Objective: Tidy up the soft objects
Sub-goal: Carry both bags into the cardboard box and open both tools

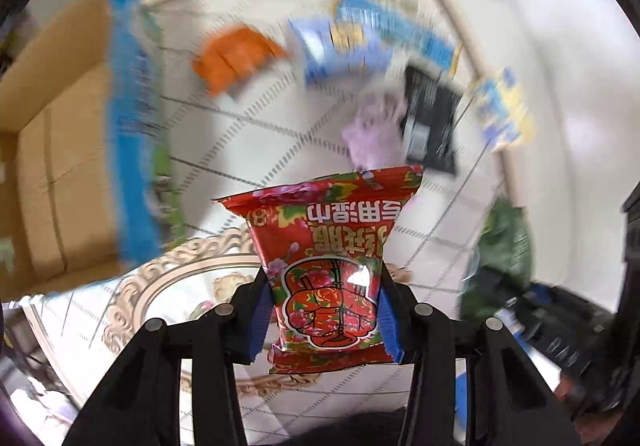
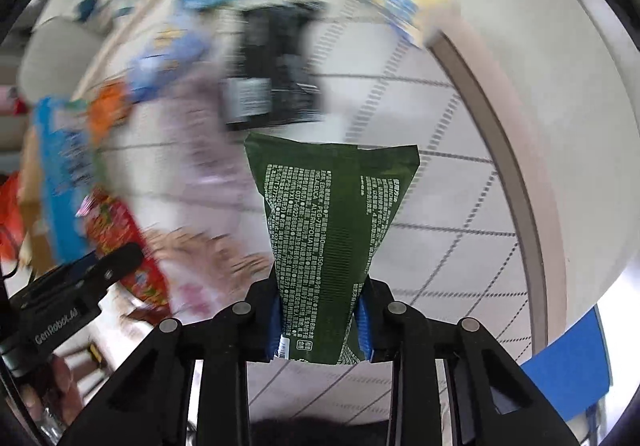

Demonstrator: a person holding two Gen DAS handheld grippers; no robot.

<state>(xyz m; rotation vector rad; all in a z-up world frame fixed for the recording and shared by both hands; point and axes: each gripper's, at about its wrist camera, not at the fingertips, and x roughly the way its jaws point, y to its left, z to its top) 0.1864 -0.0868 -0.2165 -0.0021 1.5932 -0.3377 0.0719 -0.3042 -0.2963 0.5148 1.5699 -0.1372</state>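
Holding one soft pack per gripper, both lifted off the surface. The left gripper [image 1: 324,310] has its jaws clamped on the lower part of the red wet-wipe pack [image 1: 326,266], which sticks out forward past the blue pads [image 1: 388,326]. The right gripper [image 2: 320,320] has its jaws clamped likewise on the green pack [image 2: 332,222], printed back face towards the camera; the pinch narrows the pack near the grip.

Beyond them, everything is motion-blurred. Loose items lie scattered on the white quilted surface [image 1: 256,134]: an orange pack [image 1: 236,58], a light-blue pack [image 1: 340,50], a lilac soft item [image 1: 376,130], a black pouch [image 1: 430,122], and a blue-yellow pack [image 1: 504,106] near the beige edge rail [image 1: 472,42]. A tall blue pack [image 1: 132,126] stands beside a cardboard box [image 1: 60,150] on the left; whether it is inside the box cannot be told.

Progress estimate: early to middle. Two items are picked but not placed; at least five are left on the surface. The cardboard box is the likely destination, though that is not confirmed.
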